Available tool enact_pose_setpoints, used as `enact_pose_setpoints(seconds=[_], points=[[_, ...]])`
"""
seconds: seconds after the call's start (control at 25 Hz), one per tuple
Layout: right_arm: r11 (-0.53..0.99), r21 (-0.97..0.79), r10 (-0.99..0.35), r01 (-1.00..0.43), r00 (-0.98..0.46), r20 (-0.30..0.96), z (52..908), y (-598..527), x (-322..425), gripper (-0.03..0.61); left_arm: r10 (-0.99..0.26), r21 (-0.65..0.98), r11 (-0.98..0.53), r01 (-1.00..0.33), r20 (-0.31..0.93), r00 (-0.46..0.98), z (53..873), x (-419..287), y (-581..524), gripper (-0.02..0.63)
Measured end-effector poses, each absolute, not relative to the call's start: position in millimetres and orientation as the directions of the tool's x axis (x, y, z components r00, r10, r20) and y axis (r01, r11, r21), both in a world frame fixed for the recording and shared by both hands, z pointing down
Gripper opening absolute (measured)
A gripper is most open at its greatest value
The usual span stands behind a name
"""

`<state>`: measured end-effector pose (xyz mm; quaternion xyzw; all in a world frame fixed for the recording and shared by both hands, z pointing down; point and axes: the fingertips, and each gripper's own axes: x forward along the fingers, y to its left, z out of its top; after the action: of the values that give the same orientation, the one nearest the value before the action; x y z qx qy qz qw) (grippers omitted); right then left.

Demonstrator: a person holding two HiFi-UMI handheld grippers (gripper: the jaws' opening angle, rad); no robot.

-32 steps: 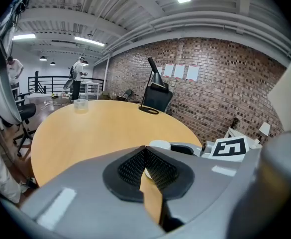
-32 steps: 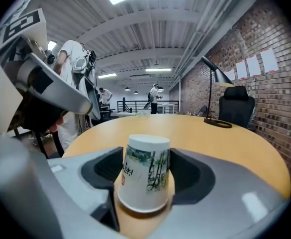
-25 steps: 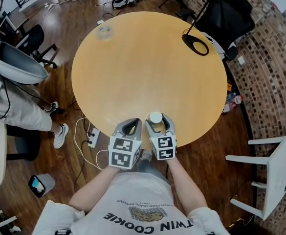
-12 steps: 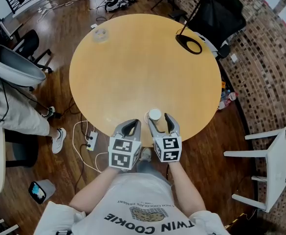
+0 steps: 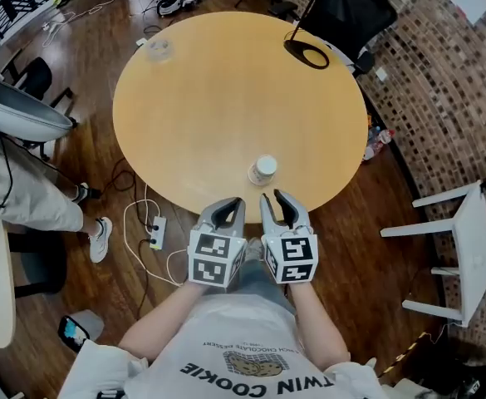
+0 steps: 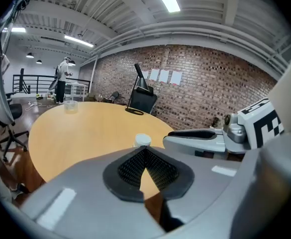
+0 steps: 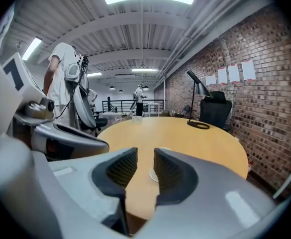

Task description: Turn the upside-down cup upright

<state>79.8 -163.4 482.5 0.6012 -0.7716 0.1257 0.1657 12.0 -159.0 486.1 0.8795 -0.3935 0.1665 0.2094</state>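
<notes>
The round worktop [image 5: 226, 106] was smooth, pale yellow wood with a matte face. At the worktop's far left edge stood one small clear plastic tub [image 5: 159, 48], squat and round.

Just off the worktop's near edge you held two hand-held grippers side by side, each grey and moulded, with black ribbed pads and a cube of black-and-white square markers at the back. Your left hand-held gripper [image 5: 234, 206] was clenched: its pad tips met in a point and it held nothing.

One cup [image 5: 264, 169], white, small and cylindrical, stood alone on the worktop close to the worktop's near edge, touched by neither hand-held gripper. Its top showed as a plain white disc, and I could not tell whether that was rim or base.

Your right hand-held gripper [image 5: 277, 202] hung past the worktop's near edge, its jaws closing with a narrow gap left and nothing between them.

At the worktop's far right edge lay one flat black lamp base [image 5: 306, 56], ring-shaped, with a thin black stem rising from it.
</notes>
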Motion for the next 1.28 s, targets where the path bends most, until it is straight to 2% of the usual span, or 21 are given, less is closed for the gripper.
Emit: enact_pose_setpoints(seconds=[0.2, 0.32, 0.68, 1.28], points=[[0.249, -0.056, -0.879, -0.967, -0.250, 0.406, 470, -134, 70, 0.024, -0.614, 0.235, -0.620, -0.749, 0.449, 0.649, 482, 13, -134, 0.003], [0.247, -0.077, -0.881, -0.966, -0.257, 0.398, 468, -121, 68, 0.003, -0.618, 0.228, -0.625, -0.746, 0.439, 0.652, 481, 17, -125, 0.003], [0.276, -0.102, -0.890, -0.956, -0.294, 0.348, 447, -57, 90, 0.003, -0.673, 0.178, -0.598, -0.781, 0.418, 0.610, 462, 40, -69, 0.003], [0.317, -0.133, -0.871, -0.939, -0.344, 0.352, 456, 78, 120, 0.003, -0.705, 0.128, -0.577, -0.807, 0.421, 0.571, 462, 79, 76, 0.003]])
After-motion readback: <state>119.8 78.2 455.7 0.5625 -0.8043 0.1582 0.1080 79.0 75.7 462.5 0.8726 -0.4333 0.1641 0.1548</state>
